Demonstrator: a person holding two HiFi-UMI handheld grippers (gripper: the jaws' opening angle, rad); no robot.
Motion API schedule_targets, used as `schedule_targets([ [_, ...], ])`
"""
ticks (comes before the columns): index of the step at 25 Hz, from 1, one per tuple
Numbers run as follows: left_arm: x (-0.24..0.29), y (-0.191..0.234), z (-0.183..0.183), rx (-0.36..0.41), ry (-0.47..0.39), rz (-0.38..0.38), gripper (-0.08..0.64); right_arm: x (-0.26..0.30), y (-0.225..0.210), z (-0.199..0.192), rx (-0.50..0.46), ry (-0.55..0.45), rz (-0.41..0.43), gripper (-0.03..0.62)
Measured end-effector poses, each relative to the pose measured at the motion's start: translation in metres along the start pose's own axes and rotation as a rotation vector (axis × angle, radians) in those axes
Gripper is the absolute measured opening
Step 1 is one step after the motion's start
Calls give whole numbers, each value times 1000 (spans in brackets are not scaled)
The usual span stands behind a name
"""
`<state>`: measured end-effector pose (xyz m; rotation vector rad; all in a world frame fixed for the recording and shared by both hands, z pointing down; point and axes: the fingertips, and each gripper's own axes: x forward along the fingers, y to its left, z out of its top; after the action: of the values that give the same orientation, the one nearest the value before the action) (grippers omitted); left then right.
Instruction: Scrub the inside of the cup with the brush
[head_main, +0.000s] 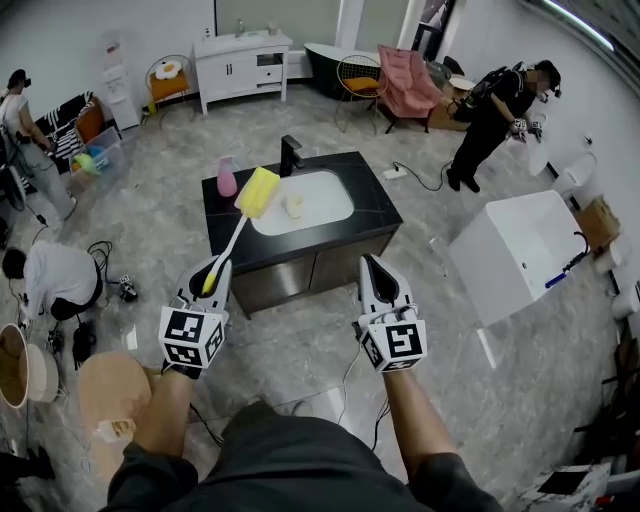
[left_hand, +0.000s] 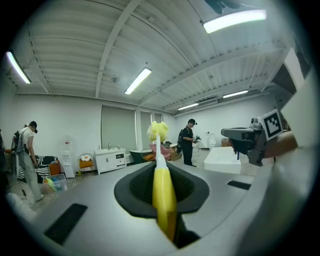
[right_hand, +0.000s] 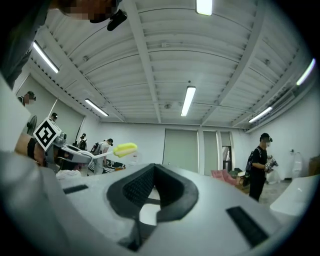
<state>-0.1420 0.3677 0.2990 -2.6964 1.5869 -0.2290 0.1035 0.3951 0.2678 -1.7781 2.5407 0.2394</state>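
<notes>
Left gripper (head_main: 213, 279) is clamping the brush (head_main: 238, 228) by its yellow handle, sponge head pointing away. Right gripper (head_main: 381, 277) is riding with jaws together, carrying nothing. Beyond both, the cup (head_main: 294, 205) is standing in the sink (head_main: 328, 196), well apart from the brush. Judgement: no scrubbing is happening yet; approach, cup handling and scrubbing are all remaining
</notes>
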Motion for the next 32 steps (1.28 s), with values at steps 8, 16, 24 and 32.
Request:
schedule_targets([
  [8,19,-14,-18,-16,31,26,31,12,-16,-20,-14,20,61,0],
  [16,66,11,-30,-31,34,30,31,61,-30,-39,-26,36,75,0],
  [24,151,62,-48,-50,57,3,31,150,-55,-61,-37,58,59,0],
  [32,237,119,-46,-81,64,-27,31,251,-79,-74,-41,88,45,0],
])
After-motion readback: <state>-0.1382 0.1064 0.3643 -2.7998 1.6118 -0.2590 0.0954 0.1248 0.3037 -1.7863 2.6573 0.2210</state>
